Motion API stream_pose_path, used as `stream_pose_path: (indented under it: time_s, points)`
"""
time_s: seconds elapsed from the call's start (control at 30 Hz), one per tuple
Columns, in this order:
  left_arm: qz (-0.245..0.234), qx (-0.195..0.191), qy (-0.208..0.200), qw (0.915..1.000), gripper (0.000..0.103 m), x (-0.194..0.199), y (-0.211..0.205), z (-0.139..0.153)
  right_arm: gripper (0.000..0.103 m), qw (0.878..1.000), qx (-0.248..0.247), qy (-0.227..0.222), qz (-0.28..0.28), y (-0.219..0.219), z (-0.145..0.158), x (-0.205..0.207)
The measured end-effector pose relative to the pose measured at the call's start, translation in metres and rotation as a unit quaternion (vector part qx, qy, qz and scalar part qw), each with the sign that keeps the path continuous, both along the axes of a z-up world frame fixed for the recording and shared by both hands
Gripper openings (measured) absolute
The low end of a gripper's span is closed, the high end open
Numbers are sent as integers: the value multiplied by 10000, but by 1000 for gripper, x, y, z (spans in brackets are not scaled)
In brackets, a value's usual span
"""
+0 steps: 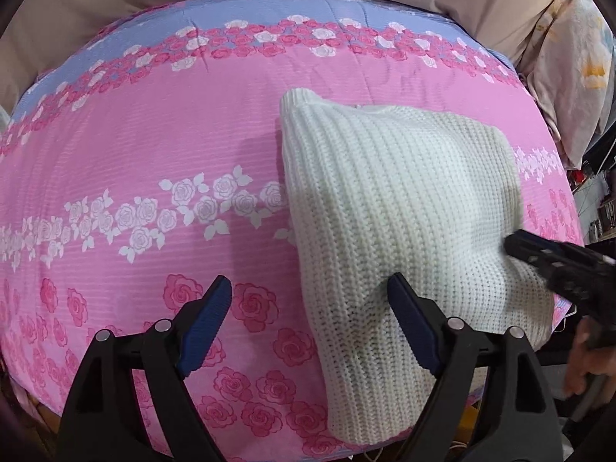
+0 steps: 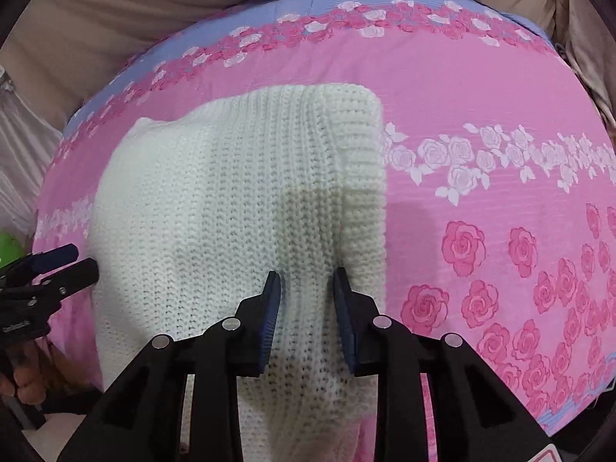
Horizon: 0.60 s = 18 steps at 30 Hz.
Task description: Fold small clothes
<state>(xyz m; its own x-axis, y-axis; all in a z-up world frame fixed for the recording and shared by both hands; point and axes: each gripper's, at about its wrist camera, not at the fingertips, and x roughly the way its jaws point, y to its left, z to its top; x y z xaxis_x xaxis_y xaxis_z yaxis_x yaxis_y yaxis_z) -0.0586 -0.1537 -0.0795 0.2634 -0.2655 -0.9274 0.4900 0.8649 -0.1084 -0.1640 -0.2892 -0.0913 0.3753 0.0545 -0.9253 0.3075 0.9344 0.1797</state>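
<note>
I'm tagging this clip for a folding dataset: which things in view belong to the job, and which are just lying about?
Job:
white knit garment
left gripper, open beside it
right gripper, fingers astride a raised fold

Lying about:
pink rose bedspread, only the work surface
floral pillow
green object

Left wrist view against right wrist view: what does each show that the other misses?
Only the left wrist view shows the flowered pillow at the far right edge of the bed, and the left gripper with its jaws wide apart, one finger over the pink cover, the other over the sweater's edge. Only the right wrist view shows a green object at the left edge, and the right gripper with knit bunched between its narrowly spaced jaws. Both show the white sweater lying on the pink bedspread.
</note>
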Motion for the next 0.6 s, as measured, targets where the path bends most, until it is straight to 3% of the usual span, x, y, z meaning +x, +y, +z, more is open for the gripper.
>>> stream_pose_path:
  time_s: [0.1, 0.2, 0.27, 0.33, 0.37, 0.47, 0.6]
  points:
    - [48, 153, -210, 9997, 80, -2, 7, 8, 25, 9990, 351, -272, 4, 1, 39, -18]
    - [155, 44, -27, 9999, 80, -2, 21, 9, 29, 9965, 745, -187, 324, 17, 46, -32]
    - [256, 48, 138, 9996, 80, 0, 30, 4, 26, 9941, 789, 372, 640, 37, 17, -41]
    - [385, 79, 226, 9990, 80, 2, 38, 0, 22, 9878, 759, 1090, 816, 51, -31, -55]
    - [420, 97, 218, 9988, 80, 3, 40, 1, 22, 9898, 806, 864, 798, 52, -33, -61]
    - [504, 65, 91, 9987, 80, 6, 47, 9, 26, 9897, 783, 911, 781, 57, -3, -58]
    - [611, 56, -56, 9981, 80, 12, 53, 20, 26, 9808, 952, 298, 1677, 101, 41, -30]
